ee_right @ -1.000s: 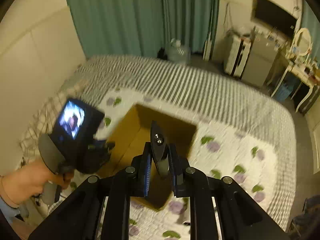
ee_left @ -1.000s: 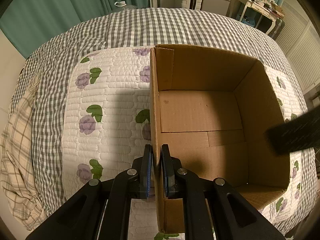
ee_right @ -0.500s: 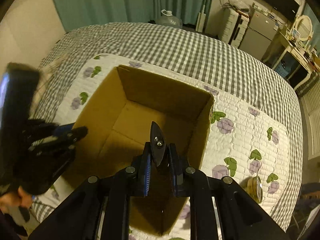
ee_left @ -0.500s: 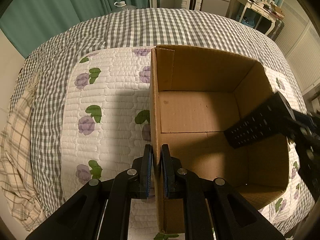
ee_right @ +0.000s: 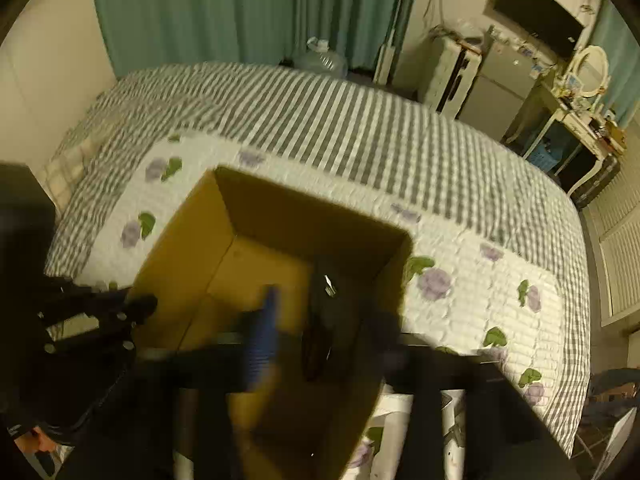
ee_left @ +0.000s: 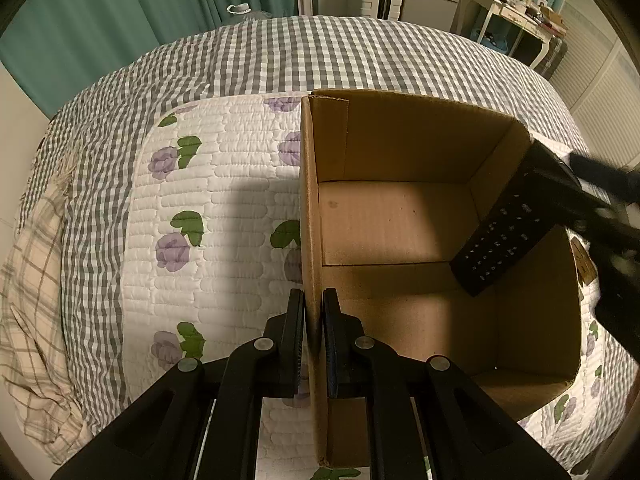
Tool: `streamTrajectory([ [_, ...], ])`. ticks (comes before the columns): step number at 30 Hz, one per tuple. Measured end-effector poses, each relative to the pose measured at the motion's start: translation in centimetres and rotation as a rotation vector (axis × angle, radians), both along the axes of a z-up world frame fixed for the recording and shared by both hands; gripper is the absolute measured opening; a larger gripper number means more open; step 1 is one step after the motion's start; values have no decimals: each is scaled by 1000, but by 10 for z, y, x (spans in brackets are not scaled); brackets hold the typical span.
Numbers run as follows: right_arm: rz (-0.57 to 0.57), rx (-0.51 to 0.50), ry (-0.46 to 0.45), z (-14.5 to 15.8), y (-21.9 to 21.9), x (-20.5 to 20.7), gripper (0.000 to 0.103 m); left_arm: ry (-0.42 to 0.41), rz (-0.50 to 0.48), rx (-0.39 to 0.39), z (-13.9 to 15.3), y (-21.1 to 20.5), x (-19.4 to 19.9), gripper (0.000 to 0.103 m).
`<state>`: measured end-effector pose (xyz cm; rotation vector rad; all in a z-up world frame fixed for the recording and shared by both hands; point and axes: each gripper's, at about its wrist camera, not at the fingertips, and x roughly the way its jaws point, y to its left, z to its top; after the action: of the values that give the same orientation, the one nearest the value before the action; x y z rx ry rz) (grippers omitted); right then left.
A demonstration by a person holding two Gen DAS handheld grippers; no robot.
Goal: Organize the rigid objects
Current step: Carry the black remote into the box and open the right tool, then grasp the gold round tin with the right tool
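Corrugated cardboard box (ee_left: pixel 400 220) wall pinched by left gripper (ee_left: pixel 313 320), right gripper (ee_right: pixel 316 320) jaws just opening around flat black remote (ee_left: pixel 504 236)

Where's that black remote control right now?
In the left wrist view the remote is on the right, slanting down into the cardboard box by its right wall, above the bare floor.

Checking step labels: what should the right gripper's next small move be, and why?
Probably lift the right gripper clear of the cardboard box: its jaws have just been opening, the remote appears loose between them over the box floor, and the left gripper clamps the wall.
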<state>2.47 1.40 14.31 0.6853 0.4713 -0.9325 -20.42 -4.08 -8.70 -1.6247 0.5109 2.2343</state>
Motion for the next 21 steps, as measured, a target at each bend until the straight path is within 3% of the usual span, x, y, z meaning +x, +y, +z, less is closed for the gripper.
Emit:
streamTrajectory([
  [5,-34,-51,-45,17,7,-30,64,4,0,-1,1,1,1,9],
  [7,-47,-72,-63,24,11,-45,73,11,-1,-4,0,2,1,9],
  [11,-102,-127,-57,29,18,-82,82,10,3,-5,0,2,2,9],
  [14,-157,-112,-43,14,14,-111,83,14,3,-9,0,3,3,9],
  [21,-242,16,72,-59,-7,-157,83,26,5,-11,0,3,5,9],
])
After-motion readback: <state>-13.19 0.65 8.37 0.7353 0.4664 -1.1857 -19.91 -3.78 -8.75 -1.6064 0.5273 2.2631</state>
